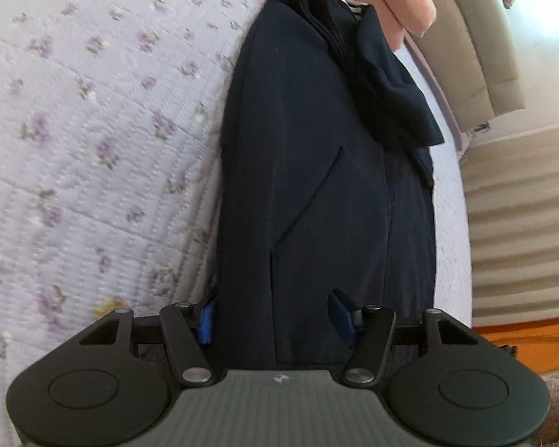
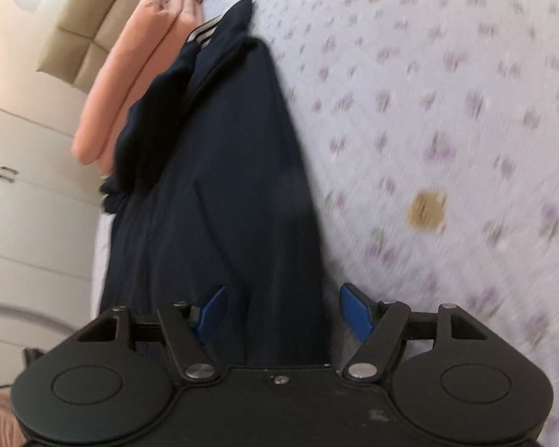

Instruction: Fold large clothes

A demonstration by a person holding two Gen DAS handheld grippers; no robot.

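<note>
A big dark blue piece of clothing lies on a bed. The bed has a pale purple blanket with small purple flowers on it.

In the left wrist view, the left gripper is right at the near end of the clothing. Its two blue fingers are wide apart, and the dark cloth runs in between them. The cloth covers part of the space there, so it is hard to tell if the fingers touch it. The clothing stretches away from the gripper in a long shape. At its far end the cloth is bunched up, and a bit of black and white stripes shows there.

In the right wrist view, the right gripper is at the near end of the clothing too. Its blue fingers are also wide apart — not pinching anything. The dark cloth sits between them, closer to the left finger.

A folded pink blanket lies past the far end of the clothing, touching it. Behind that is a tan padded headboard. White cupboards stand beside the bed — one has small handles. The blanket has a yellow-brown spot on it.
</note>
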